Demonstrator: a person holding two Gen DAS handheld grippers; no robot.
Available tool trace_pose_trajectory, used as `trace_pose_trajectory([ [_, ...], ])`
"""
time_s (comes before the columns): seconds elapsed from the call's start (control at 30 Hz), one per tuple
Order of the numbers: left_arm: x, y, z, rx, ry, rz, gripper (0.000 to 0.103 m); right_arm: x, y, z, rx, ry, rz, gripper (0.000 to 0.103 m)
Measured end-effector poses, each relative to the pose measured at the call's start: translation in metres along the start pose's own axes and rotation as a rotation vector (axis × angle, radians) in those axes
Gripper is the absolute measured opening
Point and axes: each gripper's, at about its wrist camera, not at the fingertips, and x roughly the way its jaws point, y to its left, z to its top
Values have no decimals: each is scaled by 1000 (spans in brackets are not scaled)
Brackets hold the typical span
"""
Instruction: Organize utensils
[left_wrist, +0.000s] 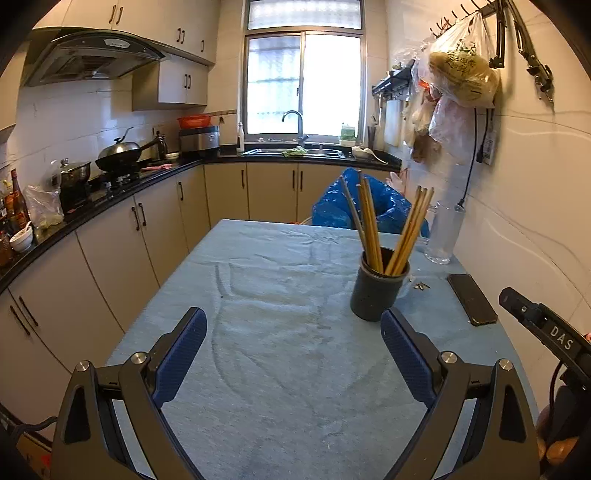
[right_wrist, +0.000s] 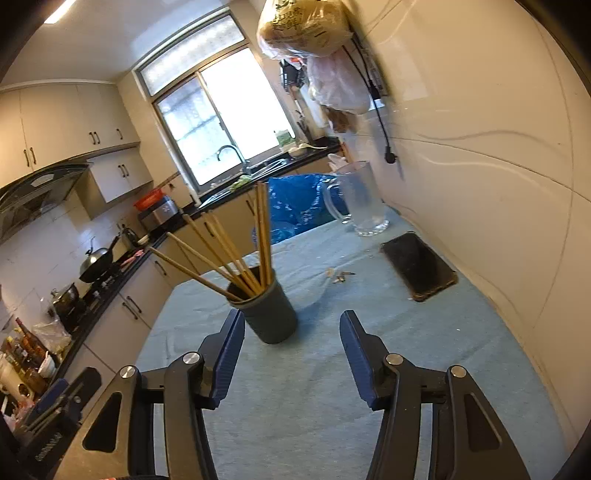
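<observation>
Above tablecloth, spread, empty fingers.

A dark round cup stands upright on the blue cloth right of frame centre, holding wooden chopsticks fanned out in two leaning bunches.

The left wrist view looks level down the blue-clothed table toward the far window, low and near the cloth. The right wrist view sits further right, rolled sideways, nearer the chopstick holder. Both share holder, glass jug and phone.
</observation>
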Motion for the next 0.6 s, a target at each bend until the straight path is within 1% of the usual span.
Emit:
trace_pose_trajectory([
  [0.1,2,-2,-2,2,16,-10,94,0,-4,-2,6,4,-14,58],
  [0.37,11,-9,-8,33,52,-24,94,0,5,-8,-27,5,-37,61],
  [0.6,21,-7,-10,26,86,-39,94,4,9,-13,-42,17,-51,62],
])
